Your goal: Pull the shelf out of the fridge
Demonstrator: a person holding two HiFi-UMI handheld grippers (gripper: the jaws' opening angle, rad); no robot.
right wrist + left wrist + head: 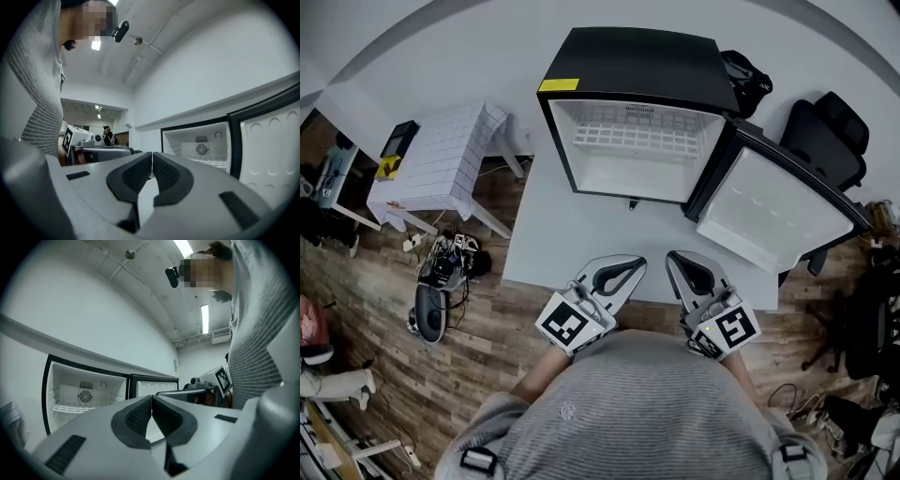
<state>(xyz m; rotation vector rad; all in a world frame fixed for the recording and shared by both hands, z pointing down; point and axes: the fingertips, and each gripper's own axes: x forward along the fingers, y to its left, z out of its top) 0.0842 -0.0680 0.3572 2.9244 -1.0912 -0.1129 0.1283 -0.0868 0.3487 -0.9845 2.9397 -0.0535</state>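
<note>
One fridge [628, 66], one shelf [628, 137], two claws [639, 265] [673, 259], two tables [558, 239] [441, 159], one chair [825, 141].

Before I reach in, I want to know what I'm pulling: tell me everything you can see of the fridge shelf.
The shelf is a white wire grid that looks like coated metal. It lies level across the white interior of the open fridge. It sits fully inside, spanning wall to wall, just below the rear fan. Nothing rests on it.

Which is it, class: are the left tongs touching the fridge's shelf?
Apart. Head view: left tongs, shut, are near the table's front edge; bare table separates them from the shelf.
</note>
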